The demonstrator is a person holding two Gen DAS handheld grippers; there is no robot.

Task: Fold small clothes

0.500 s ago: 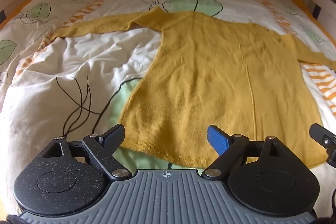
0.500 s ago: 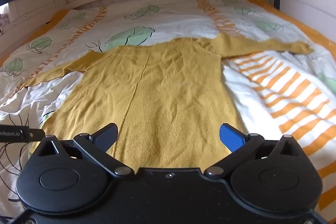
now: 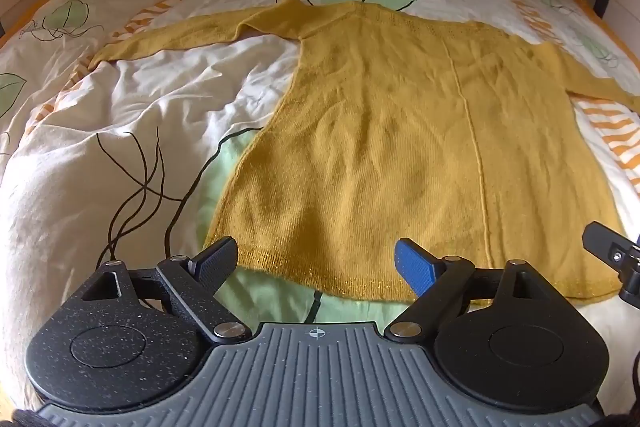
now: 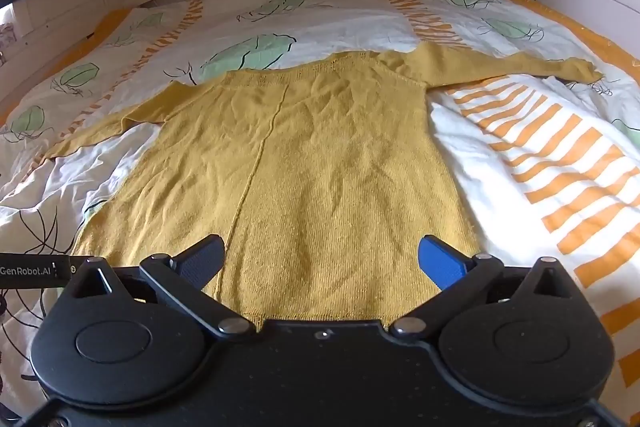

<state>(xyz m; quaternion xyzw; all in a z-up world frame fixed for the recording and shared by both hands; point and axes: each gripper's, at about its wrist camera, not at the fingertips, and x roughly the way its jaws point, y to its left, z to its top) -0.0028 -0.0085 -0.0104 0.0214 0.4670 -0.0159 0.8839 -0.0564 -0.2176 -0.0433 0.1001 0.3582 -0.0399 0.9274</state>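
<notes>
On the bed: we see a mustard-yellow knitted sweater [image 3: 400, 131] spread flat on the duvet [image 3: 140, 115], hem nearest us.
Sweater look: we note fine knit, a raised seam running neck to hem, light creases, and both sleeves stretched sideways.
Left gripper [image 3: 316, 261]: we hold it with jaws apart, empty, just above the hem's left part.
Right gripper [image 4: 322, 259]: we find its jaws apart too, empty, over the hem's right part.
Duvet: we see white cloth with green leaves and orange stripes.
</notes>
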